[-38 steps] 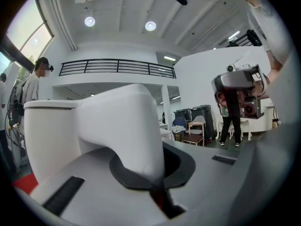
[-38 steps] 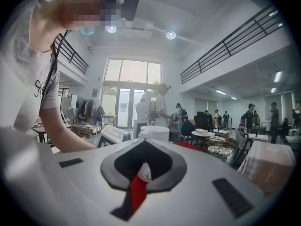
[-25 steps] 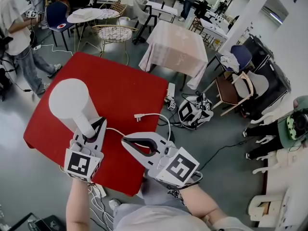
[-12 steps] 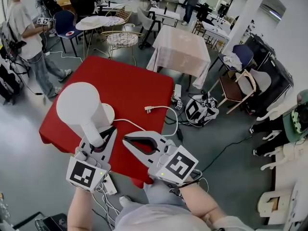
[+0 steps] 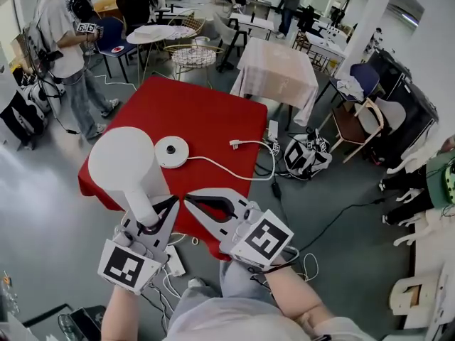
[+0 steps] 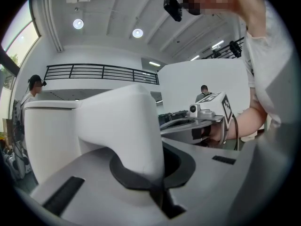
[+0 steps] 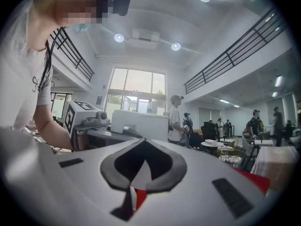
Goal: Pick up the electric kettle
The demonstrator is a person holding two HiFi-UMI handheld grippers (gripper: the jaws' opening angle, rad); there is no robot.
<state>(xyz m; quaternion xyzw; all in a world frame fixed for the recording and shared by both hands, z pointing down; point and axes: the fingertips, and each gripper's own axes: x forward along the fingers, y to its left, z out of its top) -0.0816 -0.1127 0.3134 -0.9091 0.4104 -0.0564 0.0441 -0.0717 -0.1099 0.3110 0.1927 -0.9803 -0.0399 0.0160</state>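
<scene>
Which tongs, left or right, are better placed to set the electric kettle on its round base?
Left, likely: the left tongs are shut on the electric kettle's handle; the right tongs are shut and empty.

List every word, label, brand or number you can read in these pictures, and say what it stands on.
No readable words or numbers anywhere.
On the left gripper and right gripper: black-and-white square markers only, no letters.
On the electric kettle: plain white, no brand visible.
</scene>
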